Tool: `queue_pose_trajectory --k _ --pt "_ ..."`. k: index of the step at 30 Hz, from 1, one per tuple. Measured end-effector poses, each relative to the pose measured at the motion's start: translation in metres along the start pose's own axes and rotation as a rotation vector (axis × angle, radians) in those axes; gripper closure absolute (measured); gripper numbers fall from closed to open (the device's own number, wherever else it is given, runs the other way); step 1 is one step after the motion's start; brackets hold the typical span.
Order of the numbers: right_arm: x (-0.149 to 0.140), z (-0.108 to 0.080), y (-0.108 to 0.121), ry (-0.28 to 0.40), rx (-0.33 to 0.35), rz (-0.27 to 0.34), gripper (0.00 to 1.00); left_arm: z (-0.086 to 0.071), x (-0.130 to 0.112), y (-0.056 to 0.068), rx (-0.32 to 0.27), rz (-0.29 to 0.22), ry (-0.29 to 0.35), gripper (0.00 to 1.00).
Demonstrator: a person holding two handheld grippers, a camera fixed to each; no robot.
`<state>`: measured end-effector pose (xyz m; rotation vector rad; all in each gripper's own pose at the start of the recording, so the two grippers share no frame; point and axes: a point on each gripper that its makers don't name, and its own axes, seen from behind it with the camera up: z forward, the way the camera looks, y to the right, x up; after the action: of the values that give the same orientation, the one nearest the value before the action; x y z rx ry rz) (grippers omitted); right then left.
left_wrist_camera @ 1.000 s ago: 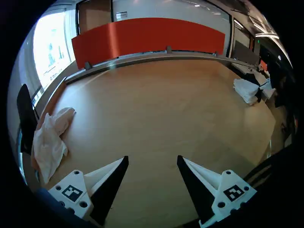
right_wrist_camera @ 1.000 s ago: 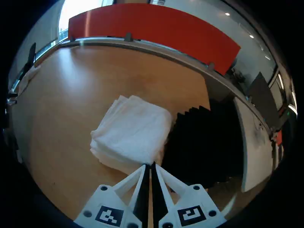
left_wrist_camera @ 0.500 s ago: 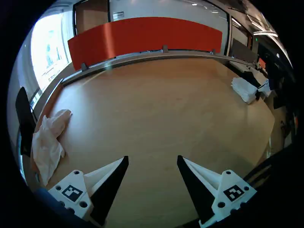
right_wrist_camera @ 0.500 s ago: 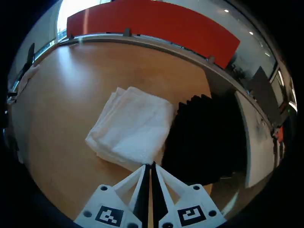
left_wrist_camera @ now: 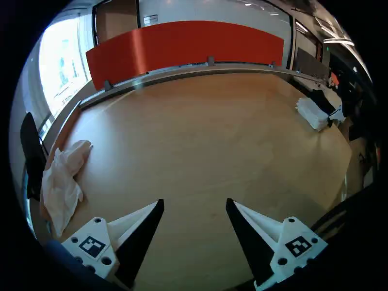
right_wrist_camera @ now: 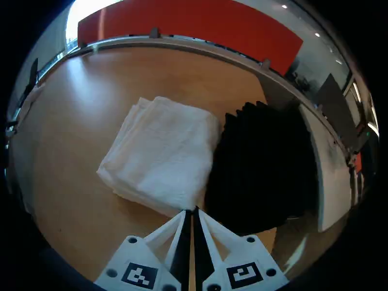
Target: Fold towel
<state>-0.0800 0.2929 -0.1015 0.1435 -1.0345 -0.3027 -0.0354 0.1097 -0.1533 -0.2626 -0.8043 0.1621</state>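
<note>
Fingers of the left gripper (left_wrist_camera: 194,203) stand wide apart over the worktop (left_wrist_camera: 208,136), holding nothing. The right gripper (right_wrist_camera: 192,212) has its fingers pressed together, with the tips just at the near edge of the folded towel (right_wrist_camera: 162,155).

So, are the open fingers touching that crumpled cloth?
Apart: the left gripper view shows bare table between the fingers and the crumpled cloth.

No legible txt; wall sign (left_wrist_camera: 156,19) too blurred to read
</note>
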Motion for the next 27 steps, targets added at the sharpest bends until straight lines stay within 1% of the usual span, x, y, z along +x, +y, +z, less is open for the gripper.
queue_pose_trajectory --k 17,21,27 --pt "-0.010 0.014 0.001 -0.037 0.007 0.005 0.96 0.008 0.005 0.010 -0.012 0.016 -0.012 0.05" --pt "-0.012 0.016 0.001 -0.039 0.007 0.005 0.95 0.009 0.007 0.013 -0.015 0.021 -0.014 0.05" --pt "-0.010 0.014 0.004 -0.025 0.005 0.000 0.91 0.011 0.009 0.016 -0.018 0.024 -0.014 0.05"
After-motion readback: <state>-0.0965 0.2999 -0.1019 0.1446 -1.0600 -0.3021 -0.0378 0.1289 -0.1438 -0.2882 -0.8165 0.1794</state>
